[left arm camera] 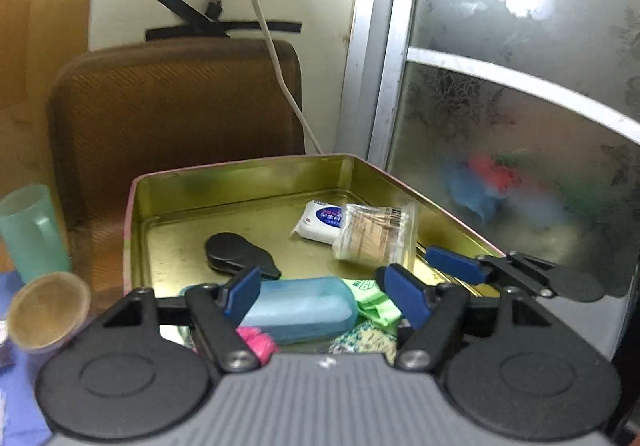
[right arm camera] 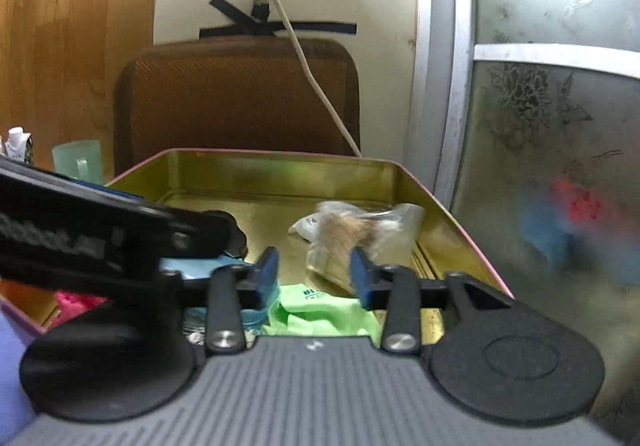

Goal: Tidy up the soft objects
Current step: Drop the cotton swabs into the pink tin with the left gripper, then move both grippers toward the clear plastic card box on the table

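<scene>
Gold tin (left arm camera: pixel 240 185) sits before me, a catch-all for small things: tissue pack (left arm camera: pixel 322 221), blue case (left arm camera: pixel 300 306), green bag (left arm camera: pixel 372 300) near its front edge. My left claw (left arm camera: pixel 326 296) hovers half open over case and bag, holding nothing; my right claw (right arm camera: pixel 314 278) likewise, empty, above the green bag (right arm camera: pixel 320 314).

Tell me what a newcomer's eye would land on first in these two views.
The gold-lined tin box fills the middle, holding a white tissue pack and a clear bag of wooden sticks toward its back right, and a black oval case left of them. Nearest the camera, a light blue case lies beside a crumpled green bag. The left gripper and right gripper hover open over them.
</scene>
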Available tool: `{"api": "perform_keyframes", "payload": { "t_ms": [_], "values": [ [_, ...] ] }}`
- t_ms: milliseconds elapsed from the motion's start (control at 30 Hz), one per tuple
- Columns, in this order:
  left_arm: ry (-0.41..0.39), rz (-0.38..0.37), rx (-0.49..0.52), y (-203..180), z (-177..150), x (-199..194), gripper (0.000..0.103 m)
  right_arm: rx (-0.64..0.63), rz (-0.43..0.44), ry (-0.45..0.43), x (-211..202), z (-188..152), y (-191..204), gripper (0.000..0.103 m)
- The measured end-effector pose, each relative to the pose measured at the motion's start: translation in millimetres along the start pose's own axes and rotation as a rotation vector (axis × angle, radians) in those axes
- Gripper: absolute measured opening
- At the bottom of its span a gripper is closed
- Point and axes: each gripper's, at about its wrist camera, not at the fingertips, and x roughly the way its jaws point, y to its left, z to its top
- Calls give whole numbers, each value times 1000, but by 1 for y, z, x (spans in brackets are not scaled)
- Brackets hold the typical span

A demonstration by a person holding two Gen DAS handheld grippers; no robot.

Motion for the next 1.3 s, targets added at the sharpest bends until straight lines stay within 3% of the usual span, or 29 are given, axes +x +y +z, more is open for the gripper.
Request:
{"api": "perform_keyframes", "payload": {
  "t_ms": [167, 300, 600, 900, 967, 1033, 1167, 1300],
  "values": [
    [-43, -9, -48, 23, -17, -49, 71, 49, 29, -63, -41, -8, 4, 47],
    [-27, 12, -103, 55, -44, -85, 71, 101, 99, -98, -73, -17, 17, 46],
    [53, 218, -239, 147, -123, -144, 71, 24, 383, -31, -101, -26, 97, 46],
    [-1, 511, -358, 220, -155, -181, 71, -55, 621, 158, -41, -2, 194, 47],
    [-15, 459, -447, 235, -160, -186, 71, -86, 661, 174, -26, 2, 218, 50],
    [-28, 455, -481, 242, -161, -187, 71, -159, 684, 174, -9, 7, 243, 56],
    [-11, 477, -454, 237, -159, -184, 72, -262, 721, 209, 25, 12, 275, 77],
    [2, 493, -437, 234, -157, -179, 73, -331, 717, 281, 49, 11, 294, 78]
  ]
}}
